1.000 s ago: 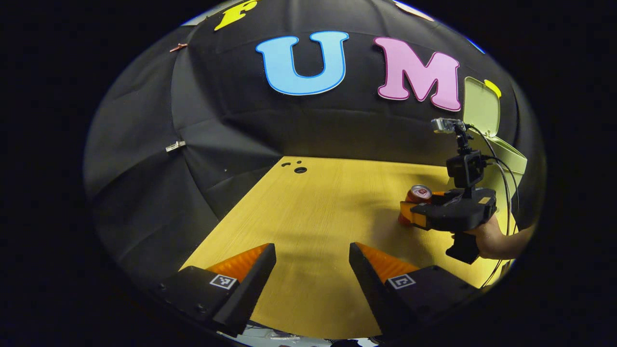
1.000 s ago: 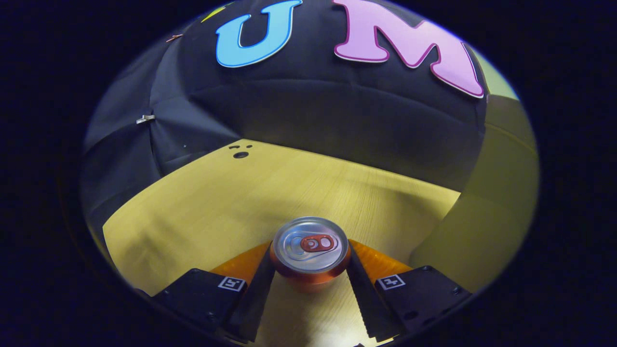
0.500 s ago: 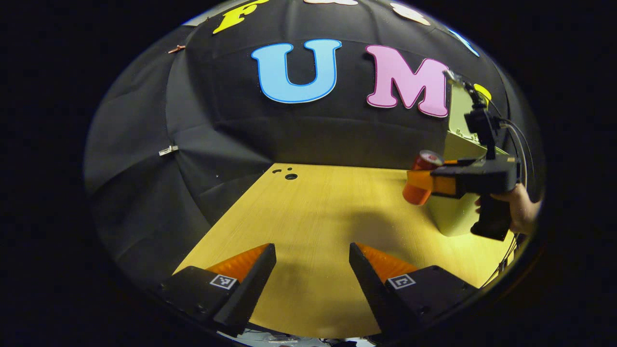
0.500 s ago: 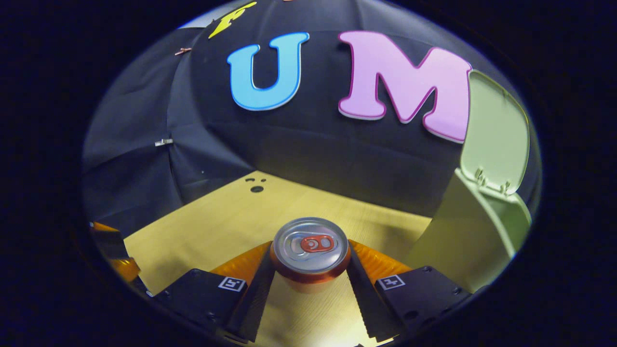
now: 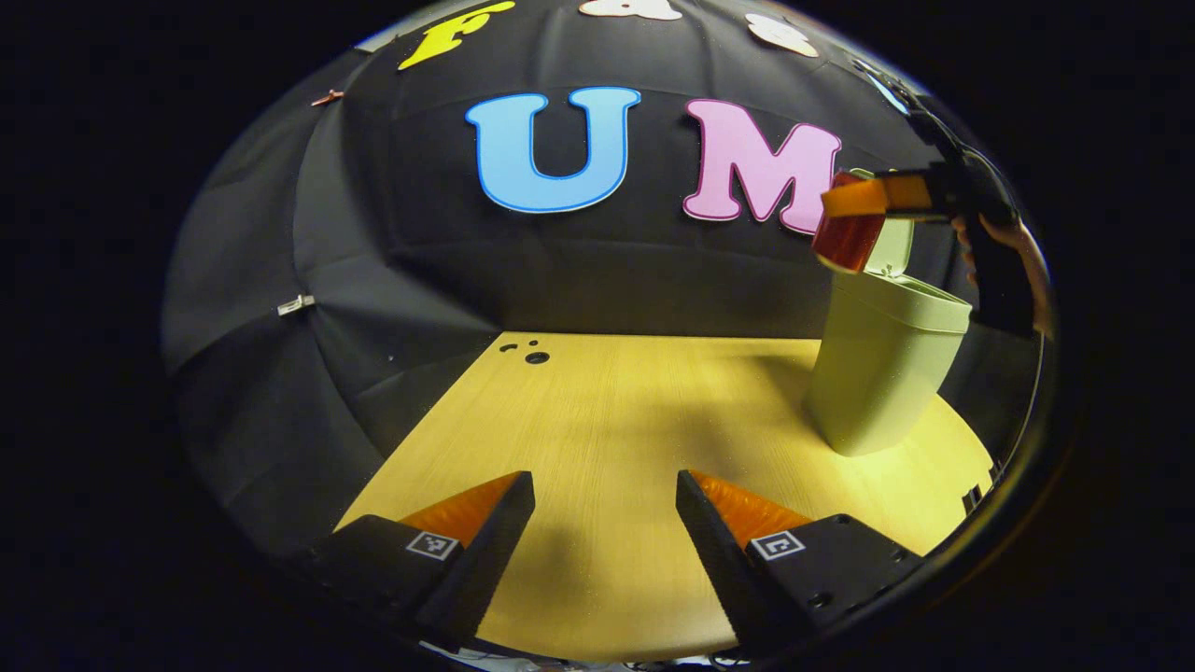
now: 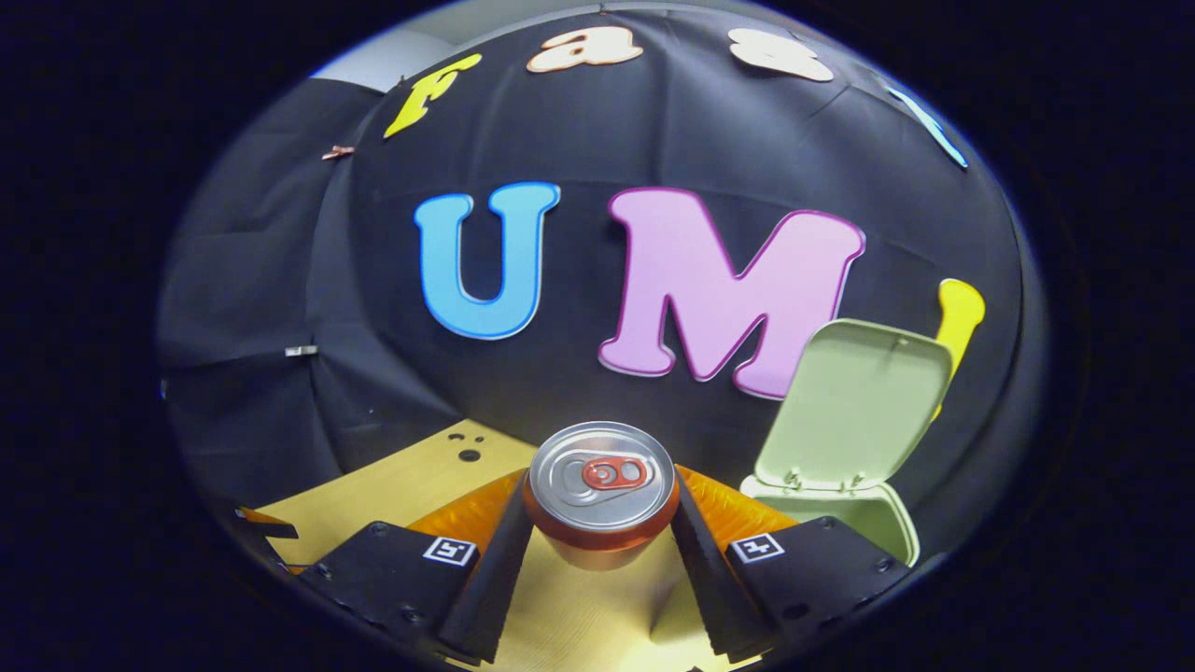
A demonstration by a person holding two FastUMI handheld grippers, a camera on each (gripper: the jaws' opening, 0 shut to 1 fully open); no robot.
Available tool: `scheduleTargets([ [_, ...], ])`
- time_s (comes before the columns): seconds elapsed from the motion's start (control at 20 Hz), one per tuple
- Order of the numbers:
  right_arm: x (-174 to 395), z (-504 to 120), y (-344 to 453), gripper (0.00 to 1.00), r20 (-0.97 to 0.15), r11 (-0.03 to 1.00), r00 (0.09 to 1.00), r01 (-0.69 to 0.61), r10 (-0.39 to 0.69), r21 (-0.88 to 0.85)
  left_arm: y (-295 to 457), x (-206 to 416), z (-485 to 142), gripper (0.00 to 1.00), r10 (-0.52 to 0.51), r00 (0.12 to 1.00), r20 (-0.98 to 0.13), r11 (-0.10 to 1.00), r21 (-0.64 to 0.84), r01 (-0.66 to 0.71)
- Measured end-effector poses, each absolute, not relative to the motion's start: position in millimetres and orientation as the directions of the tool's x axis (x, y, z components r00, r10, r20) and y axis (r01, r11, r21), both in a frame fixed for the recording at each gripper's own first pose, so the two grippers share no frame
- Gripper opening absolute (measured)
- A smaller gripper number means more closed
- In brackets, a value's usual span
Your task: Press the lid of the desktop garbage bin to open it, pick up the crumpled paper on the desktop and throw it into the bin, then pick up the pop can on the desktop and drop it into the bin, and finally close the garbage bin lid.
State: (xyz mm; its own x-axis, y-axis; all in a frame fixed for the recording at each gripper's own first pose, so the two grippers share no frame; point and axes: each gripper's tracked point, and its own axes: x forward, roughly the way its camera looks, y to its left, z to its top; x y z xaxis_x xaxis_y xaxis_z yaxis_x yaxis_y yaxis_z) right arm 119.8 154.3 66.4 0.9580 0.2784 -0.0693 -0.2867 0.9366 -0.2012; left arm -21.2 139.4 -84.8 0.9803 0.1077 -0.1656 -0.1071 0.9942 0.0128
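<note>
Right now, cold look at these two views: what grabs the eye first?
The pop can, clamped between the right gripper's two fingers and held high; in the left gripper view it hangs by the bin's raised lid. Next, the pale green garbage bin standing open at the table's right side. The left gripper sits low over the table, jaws apart, holding nothing.

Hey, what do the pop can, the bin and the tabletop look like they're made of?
Pop can: likely aluminium, going by its bright brushed silver top with a pull tab and its glossy coloured side. Bin: probably matte plastic, a smooth pale green moulded body with its hinged lid standing open. Tabletop: looks like light wood or wood-grain laminate, with fine straight grain lines; which one is unclear.
</note>
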Motion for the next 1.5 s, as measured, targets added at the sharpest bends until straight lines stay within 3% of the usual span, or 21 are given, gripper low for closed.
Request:
scheduleTargets([
  [0.4, 102, 108, 76, 0.83, 0.012, 0.975, 0.995, -0.096, 0.100, -0.200, 161, -12, -83, 0.98, 0.069, 0.989, -0.133, 0.994, 0.093, -0.057],
  [0.6, 105, 115, 37, 0.83, 0.027, 0.982, 0.999, -0.033, 0.038, -0.183, 155, -17, -91, 0.98, 0.069, 0.985, -0.158, 0.997, 0.044, -0.063],
  [1.25, 154, 69, -33, 0.84, -0.072, 0.988, 0.997, -0.015, 0.004, -0.153, 118, -17, -96, 0.98, 0.145, 0.958, -0.247, 0.970, -0.153, -0.187],
  [1.5, 171, 74, -44, 0.92, -0.056, 0.989, 0.998, 0.002, -0.011, -0.150, 118, -28, -106, 0.98, 0.186, 0.941, -0.282, 0.962, -0.144, -0.233],
])
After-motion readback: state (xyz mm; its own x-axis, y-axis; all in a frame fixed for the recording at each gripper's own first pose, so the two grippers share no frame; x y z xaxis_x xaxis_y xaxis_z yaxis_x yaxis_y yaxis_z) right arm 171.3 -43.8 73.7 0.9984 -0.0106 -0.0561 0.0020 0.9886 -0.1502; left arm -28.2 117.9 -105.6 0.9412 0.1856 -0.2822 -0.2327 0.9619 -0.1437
